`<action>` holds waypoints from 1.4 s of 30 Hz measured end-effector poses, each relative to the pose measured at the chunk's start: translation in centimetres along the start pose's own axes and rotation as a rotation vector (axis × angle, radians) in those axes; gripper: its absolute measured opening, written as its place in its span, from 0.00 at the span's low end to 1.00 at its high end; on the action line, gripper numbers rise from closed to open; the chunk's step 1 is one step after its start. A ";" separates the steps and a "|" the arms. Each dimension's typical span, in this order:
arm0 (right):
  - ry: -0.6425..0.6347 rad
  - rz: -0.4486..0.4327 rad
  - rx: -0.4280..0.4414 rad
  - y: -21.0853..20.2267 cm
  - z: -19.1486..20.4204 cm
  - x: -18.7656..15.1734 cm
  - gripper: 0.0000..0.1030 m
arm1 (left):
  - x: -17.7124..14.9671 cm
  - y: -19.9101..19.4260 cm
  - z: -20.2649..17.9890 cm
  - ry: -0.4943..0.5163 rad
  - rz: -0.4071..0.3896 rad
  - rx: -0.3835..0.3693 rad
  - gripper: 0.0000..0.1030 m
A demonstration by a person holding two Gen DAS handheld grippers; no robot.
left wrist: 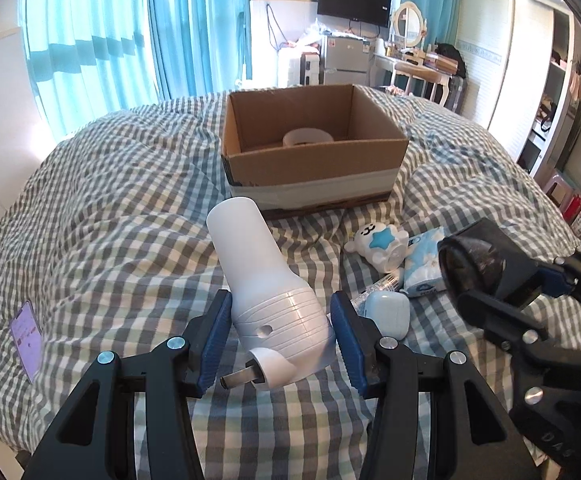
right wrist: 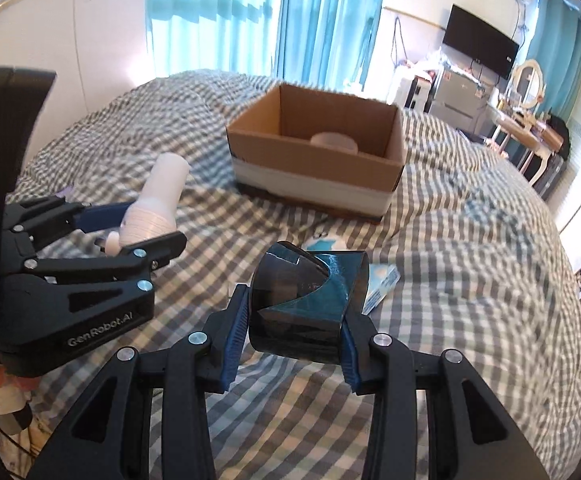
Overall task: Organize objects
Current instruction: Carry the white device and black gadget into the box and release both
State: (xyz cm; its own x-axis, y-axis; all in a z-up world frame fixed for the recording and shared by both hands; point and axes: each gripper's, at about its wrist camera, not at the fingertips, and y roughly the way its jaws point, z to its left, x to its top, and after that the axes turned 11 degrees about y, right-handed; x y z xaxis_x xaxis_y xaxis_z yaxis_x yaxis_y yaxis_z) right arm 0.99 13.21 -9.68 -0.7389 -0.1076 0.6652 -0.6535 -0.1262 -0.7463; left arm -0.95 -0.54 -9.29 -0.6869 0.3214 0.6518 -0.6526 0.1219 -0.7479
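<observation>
My left gripper (left wrist: 282, 332) is shut on the ribbed base of a white hair-dryer-like device (left wrist: 250, 256), whose barrel points up and away. In the right wrist view the same gripper (right wrist: 146, 226) holds the device (right wrist: 158, 196) at the left, above the bed. My right gripper (right wrist: 294, 332) is shut on a dark, teal-tinted cylinder (right wrist: 306, 304), lifted off the bedding. That cylinder (left wrist: 470, 264) also shows at the right edge of the left wrist view. An open cardboard box (left wrist: 314, 168) stands farther back on the bed, with a white tape roll (left wrist: 308, 136) inside.
On the checked duvet (left wrist: 130, 208) lie a white bear toy (left wrist: 378, 246), a blue tissue pack (left wrist: 422, 264), a white earbuds case (left wrist: 386, 314) and, far left, a phone (left wrist: 26, 338). Curtains, a fridge and a dressing table stand beyond the bed.
</observation>
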 end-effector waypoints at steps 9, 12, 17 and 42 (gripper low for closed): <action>0.002 -0.075 -0.004 -3.1 -0.5 1.7 0.39 | 1.5 -2.4 0.3 0.011 -0.038 0.002 0.50; -0.007 -0.101 -0.007 -3.8 -0.7 2.9 0.39 | 2.7 -2.6 0.8 0.002 -0.044 -0.008 0.50; -0.031 -0.133 -0.014 -4.3 -0.9 5.2 0.39 | 4.8 -2.5 1.2 0.000 -0.054 -0.031 0.50; -0.048 -0.215 -0.014 1.7 -4.0 23.3 0.38 | 21.4 4.6 5.5 0.053 -0.132 -0.005 0.50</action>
State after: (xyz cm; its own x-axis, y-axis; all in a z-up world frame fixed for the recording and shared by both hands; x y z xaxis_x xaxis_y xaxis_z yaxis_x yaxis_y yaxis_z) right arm -17.99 14.42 4.43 -0.5740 -0.1266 0.8090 -0.7975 -0.1380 -0.5874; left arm -20.38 1.75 1.95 -0.5770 0.3512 0.7373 -0.7348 0.1709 -0.6564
